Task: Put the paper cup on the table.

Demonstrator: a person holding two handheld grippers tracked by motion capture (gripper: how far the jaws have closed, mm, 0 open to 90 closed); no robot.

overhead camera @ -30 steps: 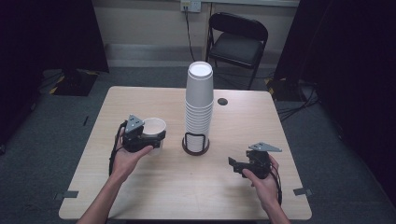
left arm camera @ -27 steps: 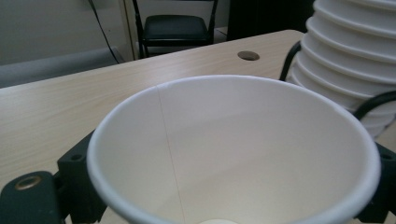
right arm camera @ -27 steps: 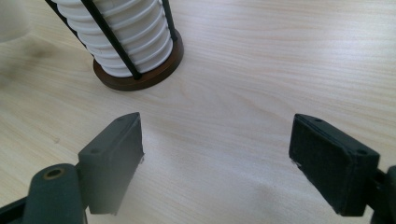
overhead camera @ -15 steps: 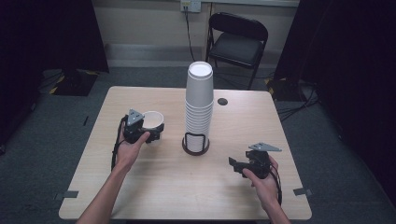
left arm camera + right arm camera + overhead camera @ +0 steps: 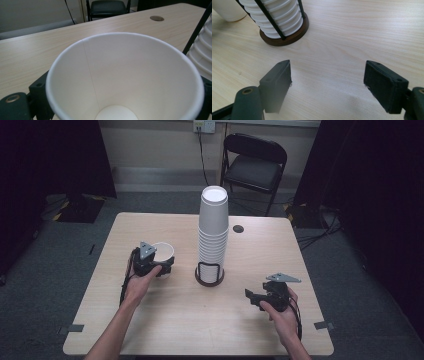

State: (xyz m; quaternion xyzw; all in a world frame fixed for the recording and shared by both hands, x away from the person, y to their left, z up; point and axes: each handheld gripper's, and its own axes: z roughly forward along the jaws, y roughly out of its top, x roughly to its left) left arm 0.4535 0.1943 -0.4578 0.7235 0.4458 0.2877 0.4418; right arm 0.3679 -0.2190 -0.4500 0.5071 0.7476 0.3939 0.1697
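High view: the left gripper (image 5: 159, 266) clasps a single white paper cup (image 5: 163, 254) upright on the wooden table (image 5: 165, 320), left of the tall cup stack (image 5: 212, 232) in its dark holder (image 5: 209, 275). The right gripper (image 5: 255, 299), well apart near the table's right front, has just been closing slightly, yet its jaws stand wide with nothing between them.

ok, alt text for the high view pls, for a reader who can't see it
A person's left tongs hold an upright white paper cup low over a wooden table, left of a tall cup stack in a black wire holder. The right tongs sit open and empty near the front right.
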